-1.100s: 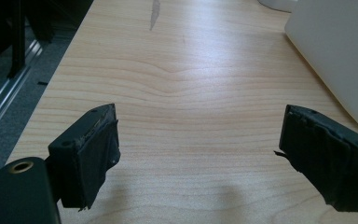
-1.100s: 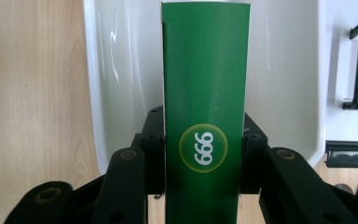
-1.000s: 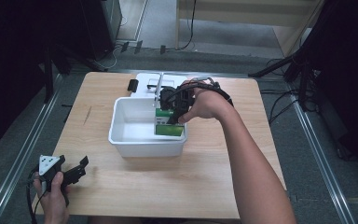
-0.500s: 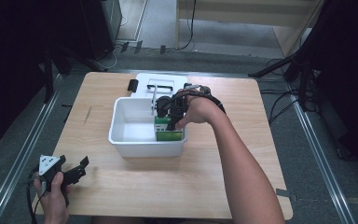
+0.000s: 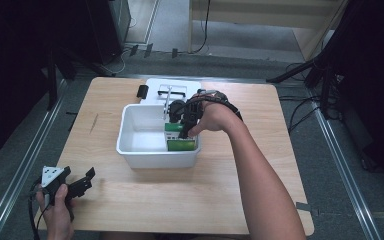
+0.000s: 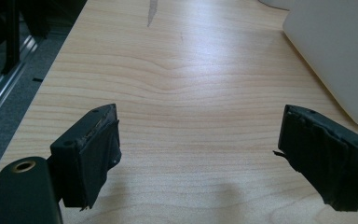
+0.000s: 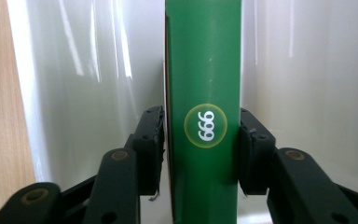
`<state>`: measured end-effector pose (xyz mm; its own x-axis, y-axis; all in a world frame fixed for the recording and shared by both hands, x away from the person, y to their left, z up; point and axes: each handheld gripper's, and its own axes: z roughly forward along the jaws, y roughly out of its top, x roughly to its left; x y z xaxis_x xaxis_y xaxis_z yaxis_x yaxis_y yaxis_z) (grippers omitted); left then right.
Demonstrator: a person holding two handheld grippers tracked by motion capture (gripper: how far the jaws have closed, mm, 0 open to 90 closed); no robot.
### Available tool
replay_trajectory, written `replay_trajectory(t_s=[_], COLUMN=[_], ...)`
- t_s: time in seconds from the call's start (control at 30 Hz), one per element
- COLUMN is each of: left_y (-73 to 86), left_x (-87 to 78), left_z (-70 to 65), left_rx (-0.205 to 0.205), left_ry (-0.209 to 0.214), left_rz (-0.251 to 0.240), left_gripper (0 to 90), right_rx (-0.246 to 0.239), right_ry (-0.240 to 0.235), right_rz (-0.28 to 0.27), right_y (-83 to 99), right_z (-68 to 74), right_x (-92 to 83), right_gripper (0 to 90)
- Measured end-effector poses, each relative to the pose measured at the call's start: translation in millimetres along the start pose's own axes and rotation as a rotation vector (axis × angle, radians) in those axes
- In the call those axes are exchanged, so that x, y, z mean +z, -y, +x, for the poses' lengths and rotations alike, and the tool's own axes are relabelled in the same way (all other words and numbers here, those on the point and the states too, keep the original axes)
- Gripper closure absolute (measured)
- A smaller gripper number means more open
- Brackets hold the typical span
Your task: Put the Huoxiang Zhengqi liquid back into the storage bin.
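Note:
A green box (image 5: 181, 144) with a round "999" mark (image 7: 205, 126) stands inside the white bin (image 5: 145, 155), against its right wall. My right gripper (image 5: 184, 125) reaches down into the bin from above, held by a hand. In the right gripper view it (image 7: 200, 135) is shut on the green box (image 7: 205, 70), one pad on each narrow side. My left gripper (image 5: 80, 182) rests low over the table's front left corner, jaws wide open. Nothing sits between its fingers (image 6: 198, 140); the bin's wall (image 6: 335, 51) rises at the upper right of that view.
Behind the bin lie a white flat panel (image 5: 177, 87) and a small black object (image 5: 142, 91). Bare wooden table (image 5: 180, 195) stretches in front of the bin. The table's left edge (image 6: 37, 93) drops to a metal rail and grey floor.
The right hand has lowered the green box deeper into the bin and a little toward me. The left gripper has stayed put.

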<state>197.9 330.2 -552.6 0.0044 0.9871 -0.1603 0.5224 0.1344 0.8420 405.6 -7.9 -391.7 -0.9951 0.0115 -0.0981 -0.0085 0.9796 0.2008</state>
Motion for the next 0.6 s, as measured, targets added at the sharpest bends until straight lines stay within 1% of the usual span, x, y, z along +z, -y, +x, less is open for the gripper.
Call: replay_trajectory(t_s=[0.03, 0.1, 0.13, 0.2, 0.27, 0.3, 0.33, 0.37, 0.4, 0.47, 0.5, 0.53, 0.57, 0.6], left_y=[-0.1, -0.1, -0.1, -0.2, -0.2, -0.2, -0.2, 0.0, 0.0, 0.0, 0.0, 0.0, 0.0, -0.1], left_x=[0.1, 0.2, 0.2, 0.3, 0.2, 0.2, 0.2, 0.1, 0.1, 0.0, 0.0, 0.1, 0.1, 0.2], left_z=[0.0, 0.0, 0.0, 0.0, 0.0, 0.0, 0.0, 0.0, 0.0, -0.1, -0.1, 0.0, 0.0, 0.0], left_rx=[0.000, 0.000, 0.000, 0.000, -0.001, -0.001, -0.001, -0.003, -0.003, -0.002, -0.002, -0.003, -0.003, -0.003], left_ry=[-0.001, -0.002, -0.002, -0.003, -0.004, -0.004, -0.004, -0.001, -0.001, -0.001, -0.001, -0.002, -0.002, -0.002], left_rz=[0.002, 0.002, 0.003, 0.004, 0.004, 0.003, 0.003, 0.003, 0.002, 0.002, 0.002, 0.004, 0.004, 0.004], left_gripper=[13.7, 13.8, 13.8, 13.8, 13.9, 13.8, 13.9, 13.8, 13.8, 13.8, 13.9, 13.9, 13.9, 13.9], right_rx=[0.013, 0.011, 0.030, 0.035, 0.069, 0.067, 0.067, 0.092, 0.098, 0.128, 0.134, 0.157, 0.169, 0.169], right_ry=[-0.010, -0.010, -0.004, 0.008, 0.013, 0.016, 0.016, 0.026, 0.024, 0.028, 0.028, 0.028, 0.029, 0.029], right_rz=[-0.019, -0.028, -0.030, -0.049, -0.059, -0.070, -0.070, -0.082, -0.087, -0.123, -0.142, -0.164, -0.179, -0.179], right_y=[1.5, 2.1, 3.9, 5.6, 7.7, 9.0, 9.0, 11.9, 12.4, 15.1, 16.2, 17.9, 19.0, 19.0], right_z=[-0.4, -0.8, -0.3, -1.3, -0.8, -1.6, -1.6, -0.8, -0.5, -0.9, -1.3, -1.6, -1.9, -1.9], right_x=[-3.3, -4.6, -8.8, -12.6, -18.0, -19.8, -19.8, -26.4, -27.9, -35.2, -37.3, -41.3, -43.3, -43.3], right_gripper=[55.5, 54.6, 52.8, 49.2, 46.2, 44.1, 44.1, 44.1, 44.0, 43.3, 43.2, 43.1, 42.7, 42.7])
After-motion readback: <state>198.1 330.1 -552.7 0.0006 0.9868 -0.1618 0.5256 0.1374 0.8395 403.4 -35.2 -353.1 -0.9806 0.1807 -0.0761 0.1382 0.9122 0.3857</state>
